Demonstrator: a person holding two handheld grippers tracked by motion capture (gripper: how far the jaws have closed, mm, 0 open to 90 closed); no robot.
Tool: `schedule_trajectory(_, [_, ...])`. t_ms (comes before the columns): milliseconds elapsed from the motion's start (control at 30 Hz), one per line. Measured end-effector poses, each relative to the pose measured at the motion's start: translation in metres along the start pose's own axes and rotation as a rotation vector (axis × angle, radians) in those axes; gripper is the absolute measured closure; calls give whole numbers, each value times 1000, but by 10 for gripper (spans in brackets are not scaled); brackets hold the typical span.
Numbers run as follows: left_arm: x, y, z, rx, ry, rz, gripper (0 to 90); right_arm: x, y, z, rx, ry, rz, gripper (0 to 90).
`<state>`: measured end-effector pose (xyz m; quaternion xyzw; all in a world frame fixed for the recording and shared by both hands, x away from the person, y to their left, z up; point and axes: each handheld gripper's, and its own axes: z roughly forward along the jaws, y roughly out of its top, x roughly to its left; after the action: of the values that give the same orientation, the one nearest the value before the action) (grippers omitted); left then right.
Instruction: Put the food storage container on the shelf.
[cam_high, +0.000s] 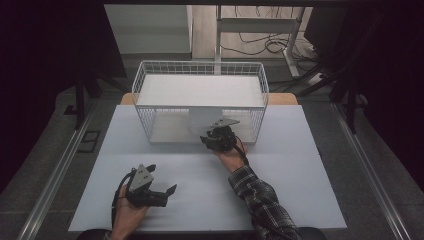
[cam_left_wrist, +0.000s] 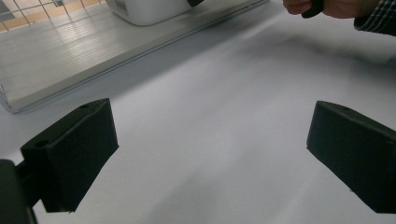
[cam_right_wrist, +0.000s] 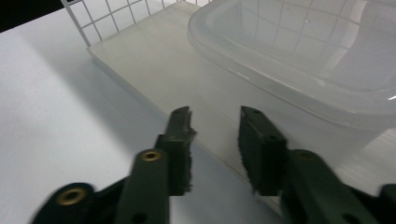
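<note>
Plastic container (cam_right_wrist: 299, 60), clear and lidded, sat on lower shelf of wire rack (cam_high: 200, 75), close to open front edge. Right gripper (cam_high: 216, 136) reached to that front edge, just before container wall, jaws parted a little, nothing between them. Left gripper (cam_high: 161, 190) rested well short of rack, jaws spread wide over bare table (cam_high: 280, 200), gripping nothing.

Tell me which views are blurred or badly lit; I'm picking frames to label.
High view: dim, dark edges, sharp enough. Left gripper view: left gripper jaws crisp, table softly shadowed. Right gripper view: right gripper jaws near and blurred, glare on the plastic container.
</note>
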<state>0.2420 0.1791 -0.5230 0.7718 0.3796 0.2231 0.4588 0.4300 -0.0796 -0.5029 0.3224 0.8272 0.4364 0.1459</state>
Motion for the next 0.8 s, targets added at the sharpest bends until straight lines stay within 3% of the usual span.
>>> schedule_trajectory(367, [0, 0, 0, -2, -1, 2, 13, 1, -1, -11, 2, 15, 9, 412])
schedule_trajectory(567, [0, 0, 0, -3, -2, 1, 13, 7, 1, -16, -2, 32, -9, 302])
schedule_trajectory(800, [-1, 0, 0, -9, -6, 0, 13, 11, 2, -20, -16, 40, -28, 239])
